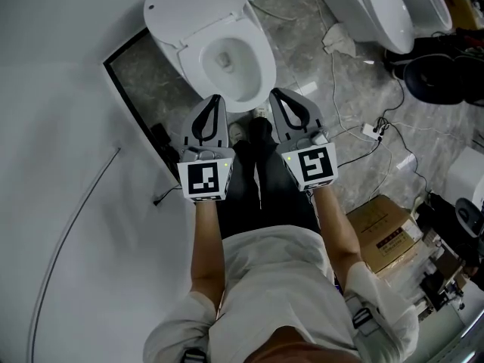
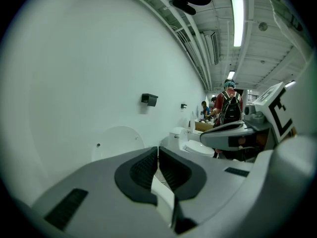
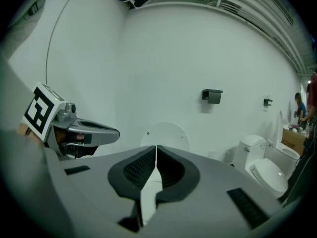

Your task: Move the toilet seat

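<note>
Nearest you, left claw [image 1: 218, 98] and right claw [image 1: 274, 93] are both clenched, empty. Just beyond them the white oval plastic toilet seat [image 1: 261, 66] lies on its bowl [image 1: 227, 57]. It's probably stiff, light and slick (hinged at the far end), so pinch the near rim.

1. This is a test or display hall for bathroom fittings, not a home bathroom. Beside the nearest toilet [image 1: 253, 40], more toilets [image 1: 378, 10] stand in a row along the same bare white wall [image 3: 188, 58].
2. Right of that toilet, loose cables [image 1: 333, 89] and a power strip [image 1: 372, 131] lie on the grey stone floor [image 1: 302, 44]. A cardboard box [image 1: 386, 233] sits further right.
3. Above it run exposed ducts [image 2: 210, 46] and a strip light [image 2: 237, 19]. Beyond it, people [image 2: 229, 108] stand in the distance.
</note>
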The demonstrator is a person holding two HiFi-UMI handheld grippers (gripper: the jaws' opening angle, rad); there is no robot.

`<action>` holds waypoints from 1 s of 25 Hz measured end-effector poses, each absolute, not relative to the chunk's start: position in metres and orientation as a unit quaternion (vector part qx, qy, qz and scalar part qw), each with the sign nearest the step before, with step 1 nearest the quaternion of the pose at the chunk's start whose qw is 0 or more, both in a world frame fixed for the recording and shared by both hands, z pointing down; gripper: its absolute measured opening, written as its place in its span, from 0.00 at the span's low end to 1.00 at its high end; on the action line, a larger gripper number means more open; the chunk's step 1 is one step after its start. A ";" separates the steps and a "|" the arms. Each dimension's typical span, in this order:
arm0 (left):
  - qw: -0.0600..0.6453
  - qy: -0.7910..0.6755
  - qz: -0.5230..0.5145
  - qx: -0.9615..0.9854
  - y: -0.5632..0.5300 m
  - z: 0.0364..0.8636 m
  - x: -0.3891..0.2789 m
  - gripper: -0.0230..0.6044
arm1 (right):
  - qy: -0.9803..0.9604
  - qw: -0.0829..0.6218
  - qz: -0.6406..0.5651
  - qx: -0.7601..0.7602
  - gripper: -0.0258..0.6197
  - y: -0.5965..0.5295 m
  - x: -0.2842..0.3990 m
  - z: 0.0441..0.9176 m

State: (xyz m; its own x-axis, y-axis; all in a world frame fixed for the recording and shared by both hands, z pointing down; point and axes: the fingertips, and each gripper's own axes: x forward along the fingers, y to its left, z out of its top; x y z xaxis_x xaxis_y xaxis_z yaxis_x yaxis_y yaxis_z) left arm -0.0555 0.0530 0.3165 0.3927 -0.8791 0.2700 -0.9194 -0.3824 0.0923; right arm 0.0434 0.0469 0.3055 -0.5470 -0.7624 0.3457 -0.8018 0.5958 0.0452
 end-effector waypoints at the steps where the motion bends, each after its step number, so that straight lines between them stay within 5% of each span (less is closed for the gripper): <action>1: 0.117 -0.544 0.090 0.826 0.052 0.324 -0.054 0.07 | -0.876 0.168 0.064 0.447 0.07 0.045 0.045 0.314; 25: 0.203 -0.536 0.135 0.808 0.035 0.504 -0.048 0.08 | -0.843 0.230 0.158 0.459 0.08 0.022 0.065 0.505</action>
State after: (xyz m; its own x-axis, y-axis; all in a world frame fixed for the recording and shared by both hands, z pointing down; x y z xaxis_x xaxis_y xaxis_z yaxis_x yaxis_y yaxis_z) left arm -0.0476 0.0351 0.5038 0.3897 -0.8111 0.4361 -0.9209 -0.3434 0.1842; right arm 0.0654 0.0219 0.5053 -0.4720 -0.7016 0.5338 -0.8475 0.5280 -0.0555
